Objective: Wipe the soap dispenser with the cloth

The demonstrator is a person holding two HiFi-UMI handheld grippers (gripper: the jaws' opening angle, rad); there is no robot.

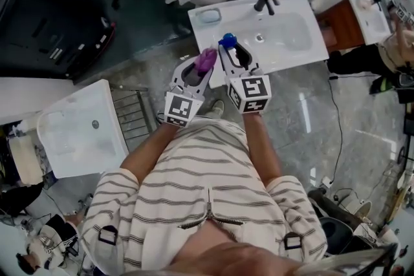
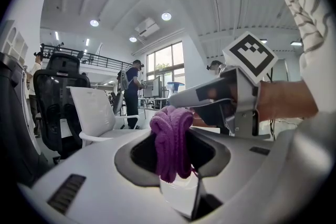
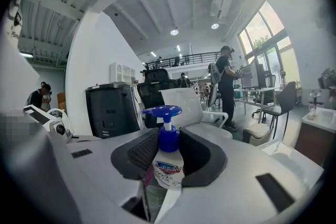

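Over on the left, the left hand-held gripper (image 1: 199, 69) is clamped on a purple cloth (image 2: 170, 136). It's a bunched, ropey knit that bulges up out of the jaws, and it looks soft, light and limp, so it should mould round any curve but will flop wherever it isn't pinched. Moving across, the right hand-held gripper (image 1: 233, 55) has its jaws part-way in, and they're pressed on the soap dispenser (image 3: 167, 165) at the shoulder, just under the blue pump head (image 3: 162, 110). Good spot, I'd say! The bottle looks like smooth plastic, likely slick once soapy and carrying some weight of liquid, and the pump would sink if squeezed from above, so the body is the place to take it. In the head view the cloth sits at about 8 o'clock of the pump head. The two are just beside each other, though I can't tell whether they touch. Both are held in the air in front of the person's striped shirt (image 1: 207, 191), not resting on anything. Further right, at roughly 1 o'clock of the grippers, there's a white washbasin (image 1: 304, 52) with a dark faucet (image 1: 266, 0) at its 12 o'clock edge.
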